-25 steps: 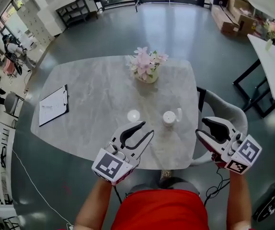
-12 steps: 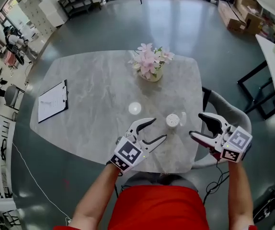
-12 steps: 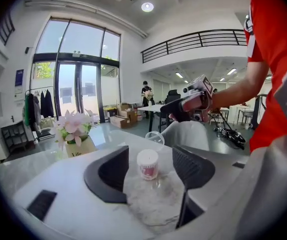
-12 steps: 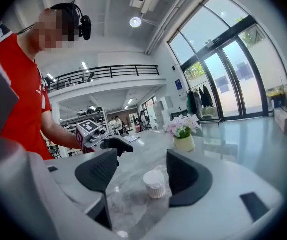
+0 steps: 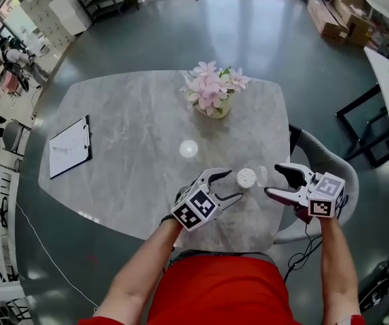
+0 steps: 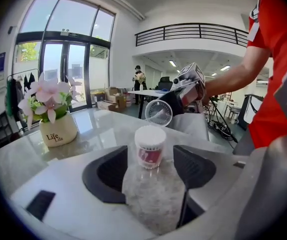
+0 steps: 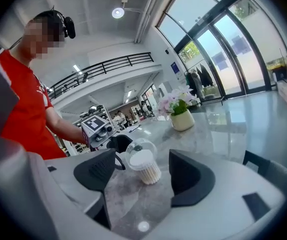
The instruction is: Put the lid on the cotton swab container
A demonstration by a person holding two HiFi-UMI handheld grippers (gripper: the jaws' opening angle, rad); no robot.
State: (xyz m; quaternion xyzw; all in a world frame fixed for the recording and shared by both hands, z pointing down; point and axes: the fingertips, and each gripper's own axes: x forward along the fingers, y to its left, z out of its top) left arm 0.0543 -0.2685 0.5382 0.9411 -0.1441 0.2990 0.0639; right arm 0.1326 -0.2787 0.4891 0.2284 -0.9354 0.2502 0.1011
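1. The container [image 5: 247, 177] stands upright near the front right corner of the table [image 5: 133, 127], close to the near edge and to the right edge.
2. The clear lid [image 5: 262, 175] stands on its rim just beside the container, on its right side. I cannot tell if they touch.
3. Open marble lies left of the container and behind it. A white disc [image 5: 188, 148] lies further in, apart from the container. The flower pot [image 5: 211, 95] is at the far side and the clipboard [image 5: 69, 147] at the left edge, both well apart.
4. A grey chair [image 5: 323, 160] is just beside the right edge, under my right claw.
5. My left claw [image 5: 234, 184] is wide and its jaws are opening. The container is just ahead of the tips, in line with the gap. The pads do not touch it.
6. My right claw [image 5: 271, 180] is also wide, with jaws opening. It faces the lid and the container from the right and holds nothing.
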